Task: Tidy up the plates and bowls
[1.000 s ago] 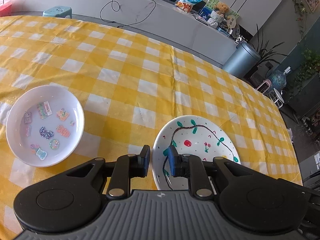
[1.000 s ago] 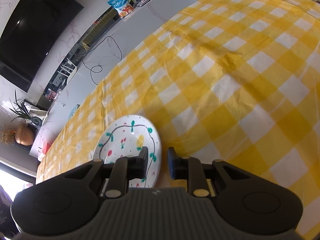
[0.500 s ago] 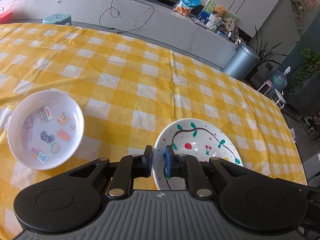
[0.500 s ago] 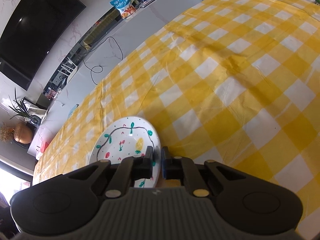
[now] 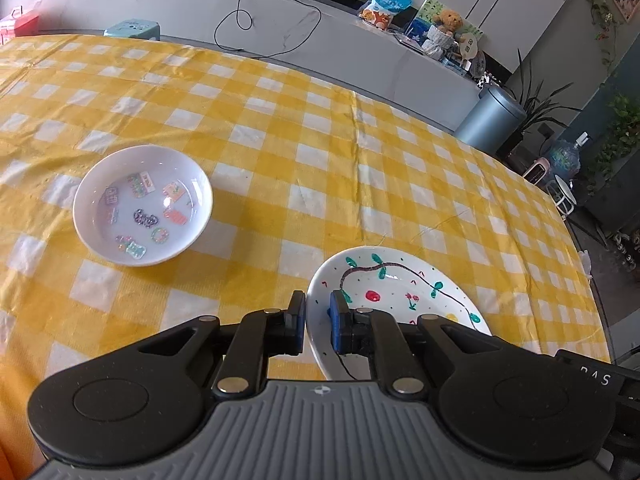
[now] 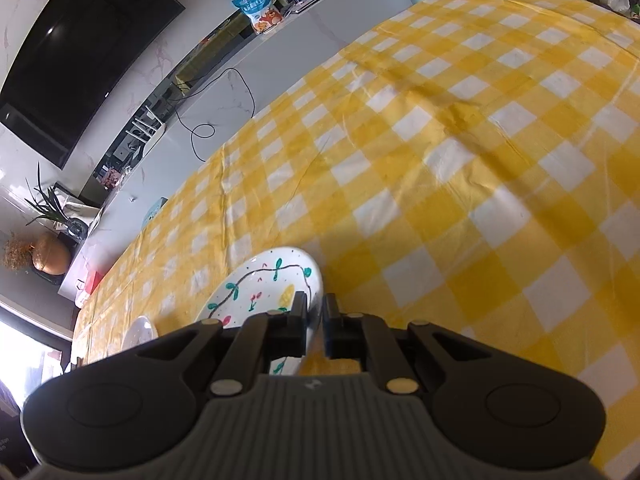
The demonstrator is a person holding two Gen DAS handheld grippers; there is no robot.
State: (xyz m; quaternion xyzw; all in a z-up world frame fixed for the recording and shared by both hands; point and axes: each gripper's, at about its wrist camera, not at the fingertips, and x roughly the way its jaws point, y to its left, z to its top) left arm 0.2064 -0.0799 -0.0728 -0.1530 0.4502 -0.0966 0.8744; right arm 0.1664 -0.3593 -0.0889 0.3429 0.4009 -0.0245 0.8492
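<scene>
Listing items on a worktop (image 5: 280, 152) covered by a yellow-and-white checked cloth.

Item 1: painted plate (image 5: 392, 292), white, with a dark vine line, green leaves, red fruit and a yellow patch. It sits at the near right of the left wrist view and is gripped on two sides of its rim.

Item 2: left hand-held gripper (image 5: 317, 322), jaws closed on the plate's near-left rim, one blue pad inside the rim and one outside.

Item 3: right hand-held gripper (image 6: 316, 318), jaws clamped on the plate's (image 6: 260, 292) opposite rim, the edge pinched between the two pads.

Item 4: white bowl (image 5: 143, 205), shallow, with small coloured stickers on its inside. It rests on the cloth to the left of the plate, well apart from it and from both grippers; in the right wrist view it shows only as a pale sliver (image 6: 138, 330).
</scene>
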